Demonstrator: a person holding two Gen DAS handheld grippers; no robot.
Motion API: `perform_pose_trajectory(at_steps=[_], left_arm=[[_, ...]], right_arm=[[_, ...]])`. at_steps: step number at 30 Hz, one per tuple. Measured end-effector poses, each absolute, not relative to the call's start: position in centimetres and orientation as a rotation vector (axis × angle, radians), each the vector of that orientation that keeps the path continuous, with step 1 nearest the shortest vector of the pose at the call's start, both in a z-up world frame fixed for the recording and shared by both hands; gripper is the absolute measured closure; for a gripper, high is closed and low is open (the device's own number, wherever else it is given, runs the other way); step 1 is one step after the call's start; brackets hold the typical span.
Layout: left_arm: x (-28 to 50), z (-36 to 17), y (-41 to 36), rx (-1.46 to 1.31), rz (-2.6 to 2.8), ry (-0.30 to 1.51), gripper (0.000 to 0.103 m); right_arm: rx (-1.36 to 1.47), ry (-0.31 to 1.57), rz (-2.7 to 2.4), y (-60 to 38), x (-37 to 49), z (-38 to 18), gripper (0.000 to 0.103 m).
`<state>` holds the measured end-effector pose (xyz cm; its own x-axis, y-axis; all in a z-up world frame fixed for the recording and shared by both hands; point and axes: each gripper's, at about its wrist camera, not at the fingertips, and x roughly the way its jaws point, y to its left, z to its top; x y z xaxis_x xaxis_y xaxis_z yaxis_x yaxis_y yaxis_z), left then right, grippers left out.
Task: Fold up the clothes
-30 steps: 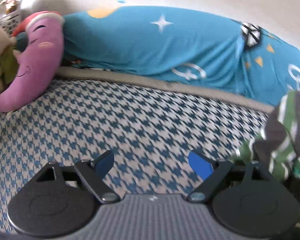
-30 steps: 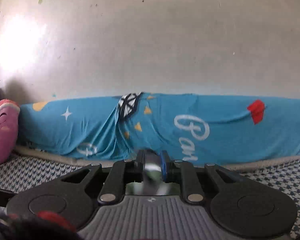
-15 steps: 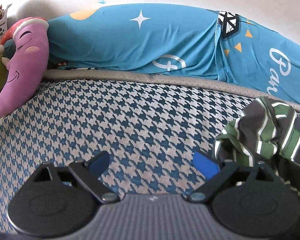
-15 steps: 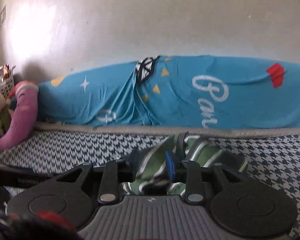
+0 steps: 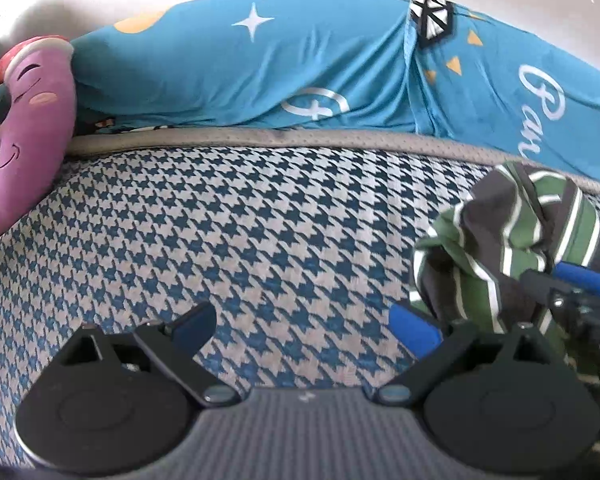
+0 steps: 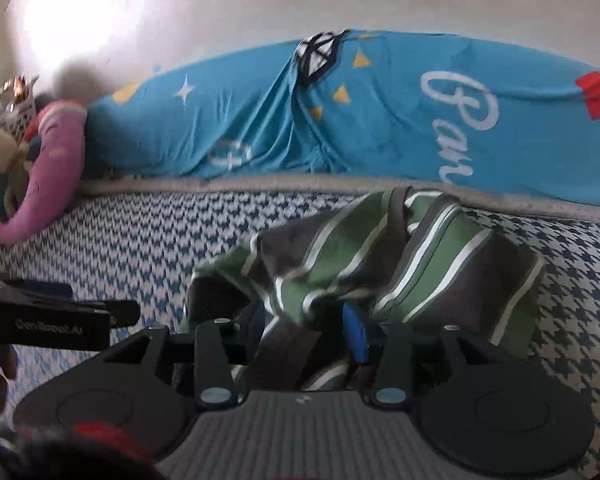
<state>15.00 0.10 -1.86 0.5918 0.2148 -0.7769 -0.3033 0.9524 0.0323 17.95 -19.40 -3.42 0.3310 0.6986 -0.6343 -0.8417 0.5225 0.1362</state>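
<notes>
Bright daylight glares on the wall upper left; fisheye-bent edges, soft motion blur throughout.

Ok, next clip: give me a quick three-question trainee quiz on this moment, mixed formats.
1. True or false: the left gripper is shut on cloth.
2. Which gripper has the striped garment between its fingers? A) left B) right C) both
3. Fill in: the garment lies crumpled on the ____-patterned bed cover.

Key:
1. False. Its jaws stand wide apart over bare cover.
2. B. The right gripper has cloth between its fingers.
3. Houndstooth.
</notes>
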Motion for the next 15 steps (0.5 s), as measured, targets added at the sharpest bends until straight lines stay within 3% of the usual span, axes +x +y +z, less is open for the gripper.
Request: perform_pose_trajectory(at_steps=[3, 8, 10, 11, 12, 15], left_arm=[[15.0, -1.9, 0.1, -0.1, 0.296, 0.893, 0.006], [14.9, -2.0, 0.2, -0.092, 0.293, 0.9, 0.006], [14.9, -2.0, 0.2, -0.091, 0.294, 0.904, 0.006], [14.9, -2.1, 0.3, -0.091, 0.296, 0.905, 0.006], [14.9, -2.1, 0.3, -0.091, 0.298, 0.906, 0.006], [14.9, -2.1, 0.4, -0.092, 0.301, 0.905, 0.005]], right_arm=[[-0.222, 0.712, 1.006, -19.3, 18.1, -4.1, 0.048], [-0.173, 0.715, 1.005, -19.2, 18.5, -5.0, 0.047], [-0.176, 0.704, 1.005, -18.9, 18.3, -5.1, 0.06], [-0.177, 0.698, 1.005, -18.7, 18.2, -5.2, 0.076], [-0.179, 0.691, 1.004, -18.6, 18.1, -5.2, 0.082], [-0.173, 0.658, 1.01, -18.4, 17.8, -4.8, 0.088]])
